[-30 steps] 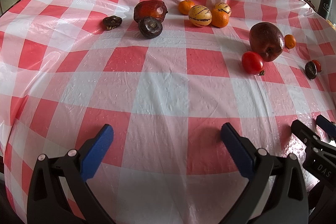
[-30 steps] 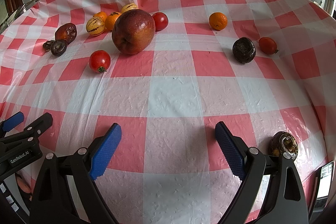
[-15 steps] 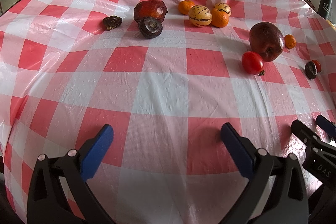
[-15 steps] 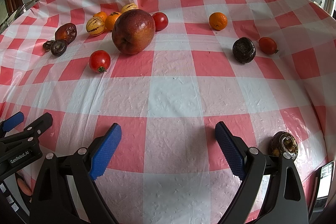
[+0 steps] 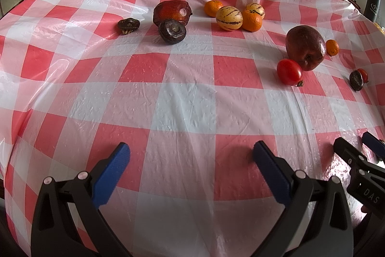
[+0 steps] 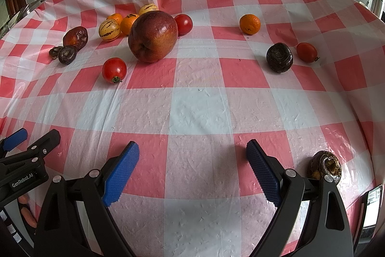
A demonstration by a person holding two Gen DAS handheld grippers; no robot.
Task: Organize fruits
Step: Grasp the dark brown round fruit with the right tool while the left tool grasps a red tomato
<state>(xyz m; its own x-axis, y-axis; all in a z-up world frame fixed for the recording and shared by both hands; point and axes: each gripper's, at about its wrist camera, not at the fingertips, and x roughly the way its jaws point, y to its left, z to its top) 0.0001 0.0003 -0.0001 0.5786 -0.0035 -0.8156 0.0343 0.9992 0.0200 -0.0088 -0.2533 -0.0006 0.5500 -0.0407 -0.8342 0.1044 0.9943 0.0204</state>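
Now both tongs, left tongs (image 5: 190, 160) and right tongs (image 6: 192, 160), hover spread and empty over the tabletop (image 6: 192, 107). Left of the apple (image 6: 152, 36) lies 1 tomato (image 6: 114, 69); right of it, 1 orange (image 6: 249, 24).

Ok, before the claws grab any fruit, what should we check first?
1. Left claw open and empty: ok.
2. Right claw open and empty: ok.
3. Cloth ahead of both claws free of fruit: ok.
4. Big apple lying free to grab: not ok, a tomato sits right behind it.
5. Striped melon free: not ok, it touches an orange.
6. Dark fruit beside right claw undamaged: cannot tell.
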